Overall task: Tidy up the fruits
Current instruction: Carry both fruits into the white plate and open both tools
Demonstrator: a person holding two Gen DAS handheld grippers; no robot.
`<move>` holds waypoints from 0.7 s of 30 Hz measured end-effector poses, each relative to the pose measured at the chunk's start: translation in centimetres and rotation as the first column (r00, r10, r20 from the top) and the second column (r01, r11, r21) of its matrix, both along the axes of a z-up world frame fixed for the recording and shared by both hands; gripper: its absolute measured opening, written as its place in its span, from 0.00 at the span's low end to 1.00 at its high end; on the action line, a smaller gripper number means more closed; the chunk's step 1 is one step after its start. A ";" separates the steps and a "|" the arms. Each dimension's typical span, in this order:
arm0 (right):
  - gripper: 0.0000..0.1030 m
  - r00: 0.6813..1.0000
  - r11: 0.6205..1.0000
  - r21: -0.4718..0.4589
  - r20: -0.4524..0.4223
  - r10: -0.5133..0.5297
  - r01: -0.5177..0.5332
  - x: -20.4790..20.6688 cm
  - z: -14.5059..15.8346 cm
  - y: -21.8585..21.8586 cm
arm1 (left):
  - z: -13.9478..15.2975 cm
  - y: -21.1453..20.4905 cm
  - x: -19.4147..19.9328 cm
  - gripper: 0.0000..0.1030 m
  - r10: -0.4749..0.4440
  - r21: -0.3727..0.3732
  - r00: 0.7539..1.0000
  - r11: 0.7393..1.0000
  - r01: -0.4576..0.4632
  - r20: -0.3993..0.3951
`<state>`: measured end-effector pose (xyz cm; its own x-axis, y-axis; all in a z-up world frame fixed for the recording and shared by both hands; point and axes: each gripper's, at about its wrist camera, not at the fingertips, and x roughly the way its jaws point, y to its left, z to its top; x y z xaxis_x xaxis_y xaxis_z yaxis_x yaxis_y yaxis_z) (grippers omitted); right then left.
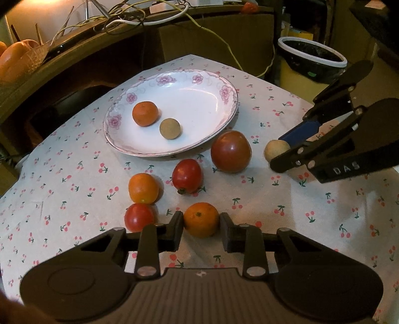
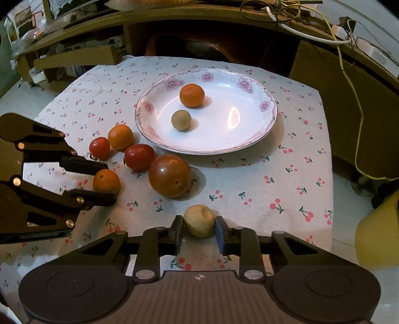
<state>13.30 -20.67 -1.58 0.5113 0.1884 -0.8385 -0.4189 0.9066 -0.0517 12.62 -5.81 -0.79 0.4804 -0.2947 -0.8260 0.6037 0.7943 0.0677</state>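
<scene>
A floral white plate [image 1: 199,104] [image 2: 249,129] holds an orange [image 1: 145,113] [image 2: 192,95] and a tan round fruit [image 1: 169,128] [image 2: 181,120]. On the cherry-print cloth lie a big dark-red tomato [image 1: 231,151] [image 2: 169,178], two small red tomatoes [image 1: 187,175] [image 1: 138,216] and an orange [image 1: 143,188]. My left gripper [image 1: 201,223] [image 2: 104,183] is shut on an orange [image 1: 201,219] [image 2: 106,181] resting on the cloth. My right gripper [image 2: 199,224] [image 1: 281,152] is shut on a tan fruit [image 2: 199,220] [image 1: 275,149].
A dark wooden desk edge with cables [image 1: 139,17] runs behind the table. A white-rimmed bin with a black liner [image 1: 311,57] stands at the far right. A yellow container [image 2: 379,239] sits beside the table's right edge.
</scene>
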 end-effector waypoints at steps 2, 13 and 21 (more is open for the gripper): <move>0.27 1.000 1.000 -0.012 0.000 0.010 -0.010 -0.2 0.0 0.3 | 0.2 0.0 0.0 0.35 0.010 -0.002 1.000 1.000 -0.010 0.004; 0.27 0.999 0.999 0.036 0.043 -0.001 0.000 -0.2 1.9 0.6 | 2.0 -0.2 0.6 0.35 0.021 -0.049 0.999 0.999 -0.018 0.047; 0.27 0.996 0.998 0.064 0.081 -0.033 0.028 1.1 3.1 1.0 | 3.3 -1.0 2.0 0.35 0.051 -0.065 0.995 0.997 -0.046 0.090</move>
